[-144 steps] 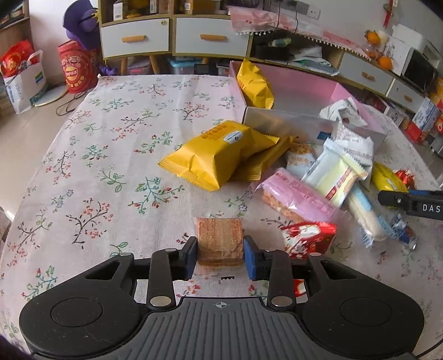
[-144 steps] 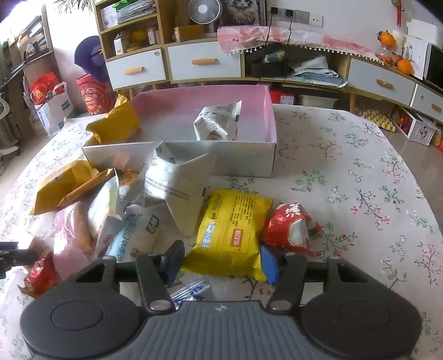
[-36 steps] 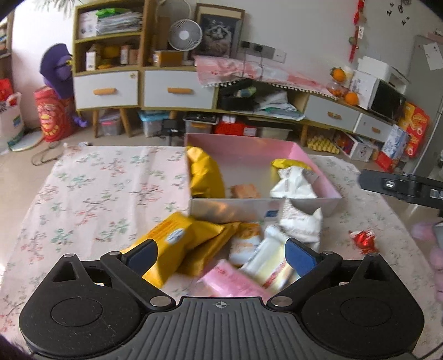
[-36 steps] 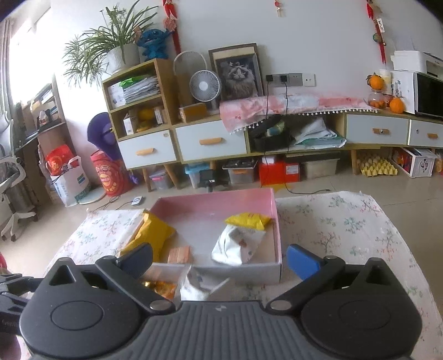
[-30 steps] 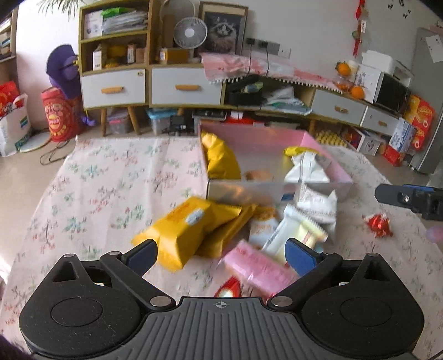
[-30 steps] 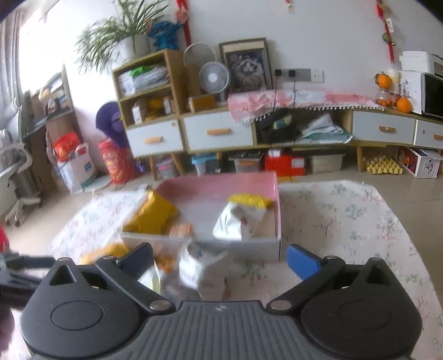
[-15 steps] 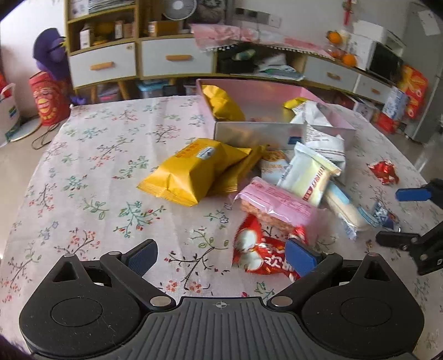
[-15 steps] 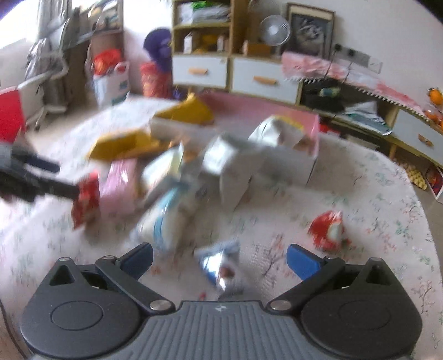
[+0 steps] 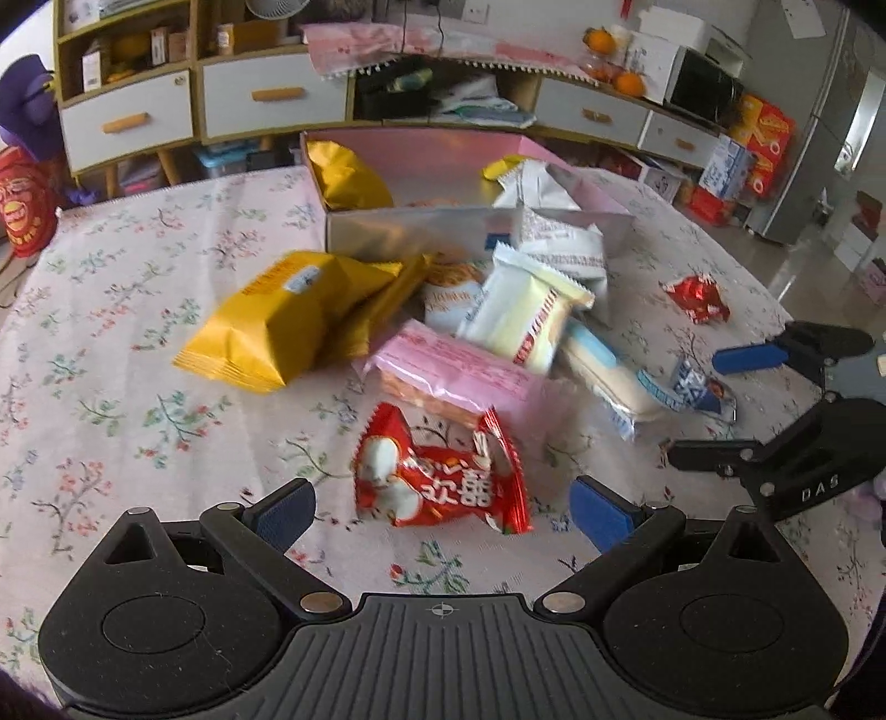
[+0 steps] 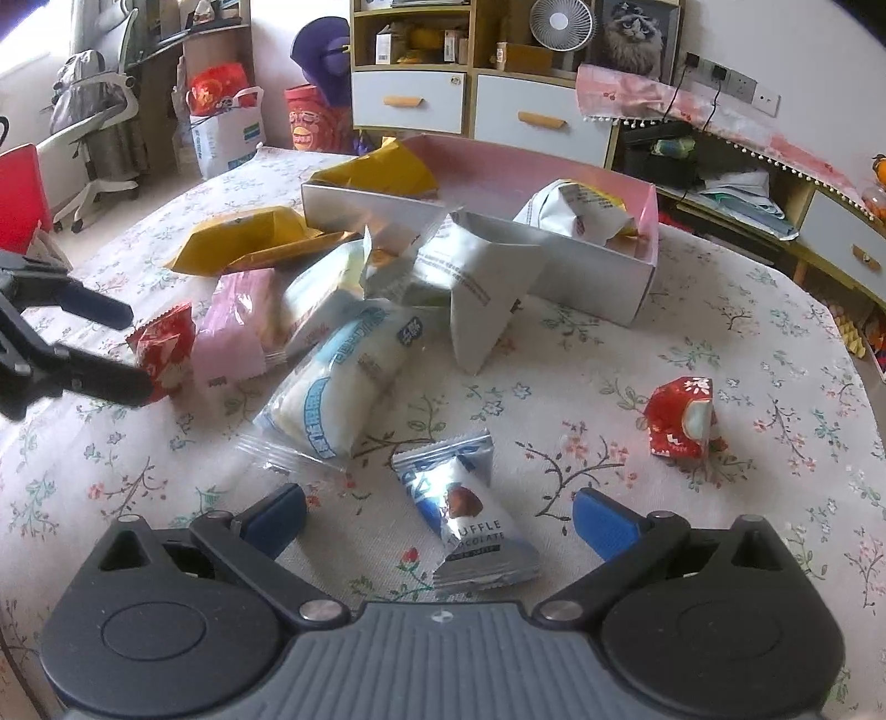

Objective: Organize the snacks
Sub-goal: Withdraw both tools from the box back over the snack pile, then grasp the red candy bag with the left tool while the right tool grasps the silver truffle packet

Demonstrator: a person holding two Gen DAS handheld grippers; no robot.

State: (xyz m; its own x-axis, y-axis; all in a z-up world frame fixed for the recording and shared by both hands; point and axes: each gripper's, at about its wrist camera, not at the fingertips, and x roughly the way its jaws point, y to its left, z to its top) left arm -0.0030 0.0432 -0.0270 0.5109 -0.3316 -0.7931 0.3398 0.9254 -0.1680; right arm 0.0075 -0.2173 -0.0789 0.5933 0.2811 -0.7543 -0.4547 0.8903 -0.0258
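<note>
The left gripper (image 9: 443, 504), fingers wide, straddles a crinkly red foil packet (image 9: 437, 476) on the floral-clothed desk (image 9: 111, 387). Only the right wrist view shows the silver truffle-chocolate packet (image 10: 465, 515) lying between the wide fingers of the right gripper (image 10: 440, 515). Behind both, the pink box (image 10: 642, 249) holds several glossy bags.

You're in a home living room: a floral cloth (image 10: 720, 354) covers the surface, and along the top of the frame stand a drawer cabinet (image 10: 470, 105), a fan (image 10: 556, 22), a framed cat picture (image 10: 634, 33) and, upper left, an office chair (image 10: 91, 127).
</note>
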